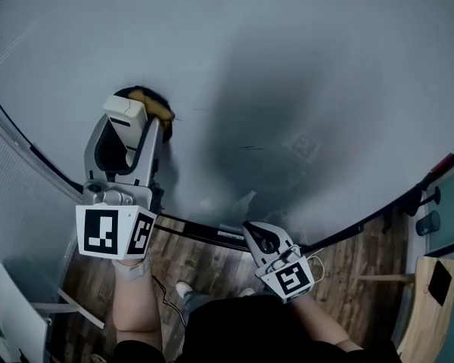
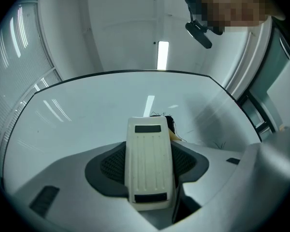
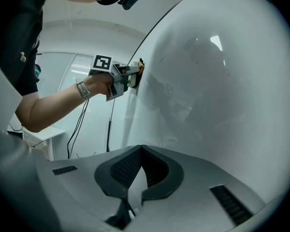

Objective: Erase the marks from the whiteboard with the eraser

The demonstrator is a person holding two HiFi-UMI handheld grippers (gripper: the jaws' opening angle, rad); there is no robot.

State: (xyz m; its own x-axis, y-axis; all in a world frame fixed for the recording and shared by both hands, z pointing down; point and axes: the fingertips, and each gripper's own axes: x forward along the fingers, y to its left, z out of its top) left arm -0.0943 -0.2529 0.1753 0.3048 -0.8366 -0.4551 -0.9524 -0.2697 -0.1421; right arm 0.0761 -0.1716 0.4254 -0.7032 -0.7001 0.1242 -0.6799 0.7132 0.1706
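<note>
The whiteboard (image 1: 303, 59) fills most of the head view. My left gripper (image 1: 141, 121) is shut on the cream-backed eraser (image 1: 127, 115), whose yellow and black pad (image 1: 157, 106) presses flat on the board at the left. In the left gripper view the eraser (image 2: 150, 163) lies between the jaws, with a dark smudge (image 2: 167, 121) at its far tip. A short thin mark (image 1: 251, 148) remains mid-board. My right gripper (image 1: 252, 233) hangs shut and empty by the board's bottom edge; in its own view the jaws (image 3: 141, 151) touch, and the left gripper (image 3: 122, 76) shows far off on the board (image 3: 222, 81).
A black frame (image 1: 204, 231) runs along the board's lower edge. Below it is wooden floor (image 1: 212, 267) with the person's shoe (image 1: 184, 288) and a cable. A wooden piece of furniture (image 1: 427, 308) stands at the lower right, window blinds (image 1: 11, 195) at the left.
</note>
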